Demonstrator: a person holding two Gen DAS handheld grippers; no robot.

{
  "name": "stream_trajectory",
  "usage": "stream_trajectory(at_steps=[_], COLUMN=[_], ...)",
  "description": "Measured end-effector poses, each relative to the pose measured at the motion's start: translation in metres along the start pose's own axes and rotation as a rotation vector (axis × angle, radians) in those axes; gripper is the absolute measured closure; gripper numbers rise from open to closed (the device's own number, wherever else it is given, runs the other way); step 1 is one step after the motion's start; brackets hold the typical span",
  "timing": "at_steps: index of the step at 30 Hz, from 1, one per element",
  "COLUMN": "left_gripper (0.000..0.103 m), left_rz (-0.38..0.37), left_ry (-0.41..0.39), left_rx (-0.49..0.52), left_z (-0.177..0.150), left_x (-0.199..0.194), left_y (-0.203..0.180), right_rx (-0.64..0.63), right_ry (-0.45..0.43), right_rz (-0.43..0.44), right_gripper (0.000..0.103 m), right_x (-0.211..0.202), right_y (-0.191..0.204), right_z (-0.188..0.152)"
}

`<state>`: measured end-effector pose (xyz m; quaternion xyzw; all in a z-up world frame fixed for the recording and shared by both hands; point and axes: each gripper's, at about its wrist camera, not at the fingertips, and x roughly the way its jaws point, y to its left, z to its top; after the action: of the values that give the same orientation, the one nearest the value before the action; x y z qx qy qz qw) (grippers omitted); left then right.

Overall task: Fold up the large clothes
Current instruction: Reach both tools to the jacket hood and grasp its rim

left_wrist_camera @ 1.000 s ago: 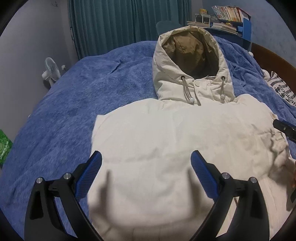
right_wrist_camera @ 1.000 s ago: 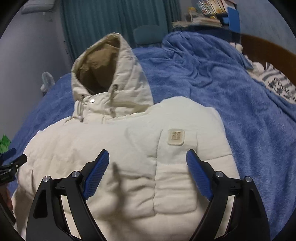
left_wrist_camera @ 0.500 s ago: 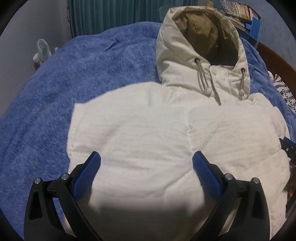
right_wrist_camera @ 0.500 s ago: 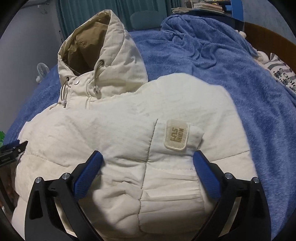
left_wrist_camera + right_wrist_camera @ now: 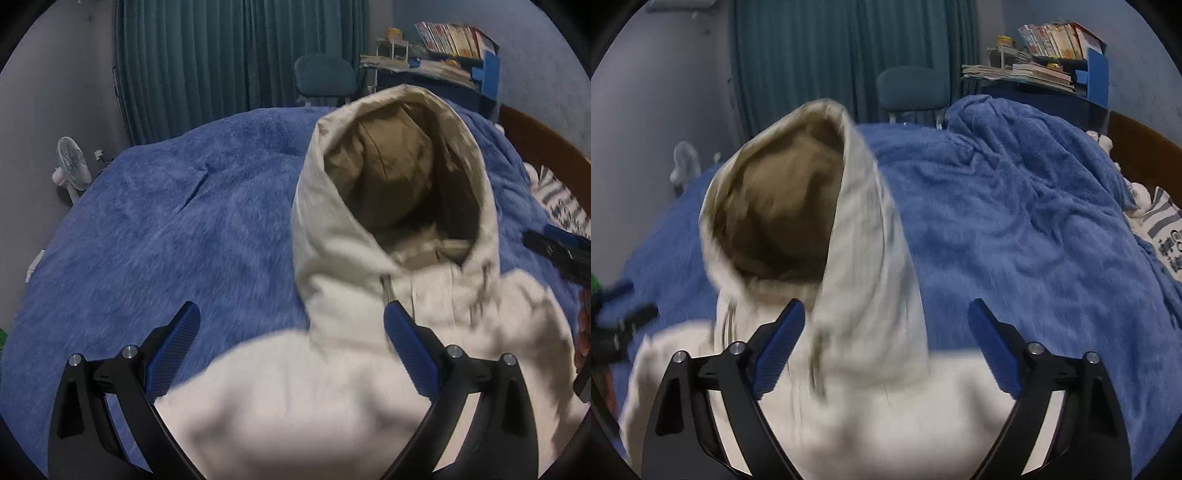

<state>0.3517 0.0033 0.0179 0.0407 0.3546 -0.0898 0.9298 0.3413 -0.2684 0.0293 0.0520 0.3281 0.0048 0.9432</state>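
A cream padded jacket [image 5: 332,398] lies face up on the blue blanket [image 5: 166,240], its tan-lined hood [image 5: 399,184] propped open toward the far side. My left gripper [image 5: 291,343] hovers open over the left shoulder just below the hood, its pads clear of the cloth. My right gripper [image 5: 886,336] hangs over the base of the hood [image 5: 864,266]. Its jaws are closing but still wide, with hood fabric beneath and between them and no pad pressing on it. Each gripper shows at the edge of the other's view: the right gripper [image 5: 561,254] and the left gripper [image 5: 624,328].
The blanket is bunched into a ridge [image 5: 1015,177] on the right. A striped cloth [image 5: 1163,229] lies by the wooden headboard [image 5: 1145,147]. Beyond the bed stand a chair [image 5: 325,77], a shelf of books [image 5: 1056,55], teal curtains [image 5: 240,55] and a small fan [image 5: 72,166].
Both grippers have travelled forward and slightly up over the jacket's body to the hood. The hood now fills the middle of both views and the chest pocket has dropped out of sight.
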Motion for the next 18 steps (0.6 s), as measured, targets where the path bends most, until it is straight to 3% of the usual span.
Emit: stream_trajectory(at_steps=[4,6,7,8,9,10,14,18], left_gripper=[0.009,0.010,0.011,0.011,0.012,0.015,0.021,0.021], left_rz=[-0.010,-0.033,-0.044,-0.061,-0.069,-0.076,-0.078,-0.101], left_ry=[-0.016,0.001,0.005,0.011,0.016,0.021,-0.014,-0.128], left_rx=[-0.001,0.005,0.003,-0.003,-0.007,-0.008,0.023,0.068], left_z=[0.005,-0.004,-0.009,-0.015,-0.018,-0.024,-0.033,-0.020], left_x=[0.023,0.033,0.034,0.036,0.037,0.037,0.024,-0.004], left_y=[-0.003,-0.005,-0.004,-0.003,-0.002,-0.001,-0.001,-0.014], right_rx=[0.064,0.083,0.045,0.018,0.010,0.028,0.134,0.015], right_ry=[-0.032,-0.006,0.023,0.046,0.070,0.084,0.003,-0.081], right_rz=[0.014,0.048,0.010,-0.034,-0.060,-0.052,0.019,0.022], right_gripper=[0.023,0.035,0.039,0.060,0.087,0.090,0.095,0.096], right_x=[0.033,0.049,0.061,0.069,0.075,0.079,0.050,-0.006], right_y=[0.010,0.015,0.021,0.024,0.024,0.021,0.002,0.013], right_z=[0.043,0.050,0.052,0.051,0.050,0.049,0.034,0.008])
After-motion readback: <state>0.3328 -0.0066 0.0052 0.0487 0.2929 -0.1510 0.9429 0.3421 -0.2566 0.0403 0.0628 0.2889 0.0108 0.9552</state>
